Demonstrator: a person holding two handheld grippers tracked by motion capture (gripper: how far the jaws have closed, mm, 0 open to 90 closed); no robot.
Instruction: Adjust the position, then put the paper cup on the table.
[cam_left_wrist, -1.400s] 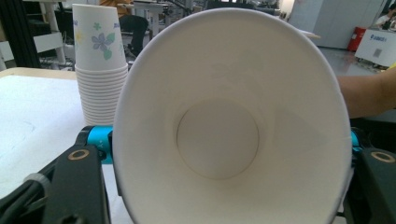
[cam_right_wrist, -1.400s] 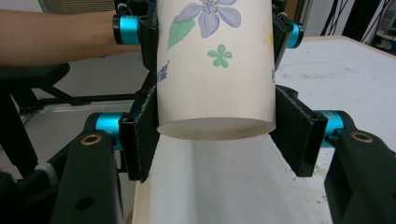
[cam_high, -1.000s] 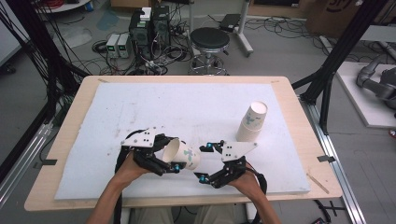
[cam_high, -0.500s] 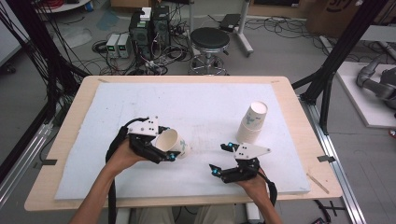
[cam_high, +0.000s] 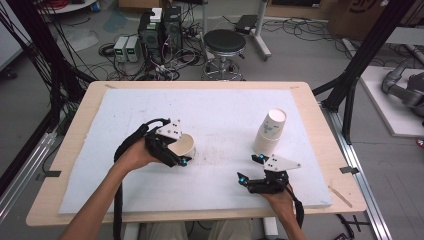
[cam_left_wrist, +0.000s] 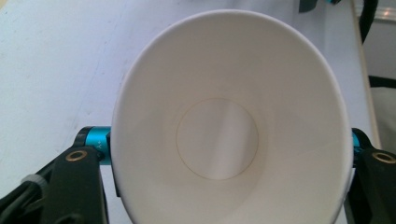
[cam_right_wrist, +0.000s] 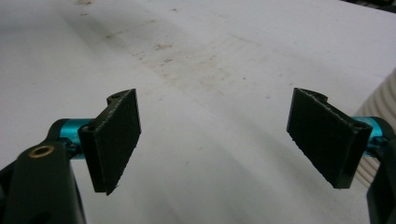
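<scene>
- High view: the left gripper (cam_high: 176, 156) sits a bit left of the table's middle, closer to the near edge, and it's got a paper cup (cam_high: 184, 146) squeezed between its jaws. The cup's open mouth is tipped toward the far right corner. The white mat (cam_high: 220, 115) covers most of the table (cam_high: 75, 120).
- Same view: the right gripper (cam_high: 250, 169) is down by the near edge, right of centre, jaws spread apart with nothing in them. Just past it, toward the right edge, there's a stack of cups (cam_high: 270, 131) standing mouth-down and leaning a little.
- Left gripper view: you're looking straight into the paper cup (cam_left_wrist: 229, 130), round bottom and all. It's pinched into an oval by the jaws on both sides.
- Right gripper view: both black pads (cam_right_wrist: 116, 140) stand wide apart over the bare mat (cam_right_wrist: 201, 70), which has some faint brownish smudges. A ribbed bit of the cup stack (cam_right_wrist: 380, 105) peeks in at the right.
</scene>
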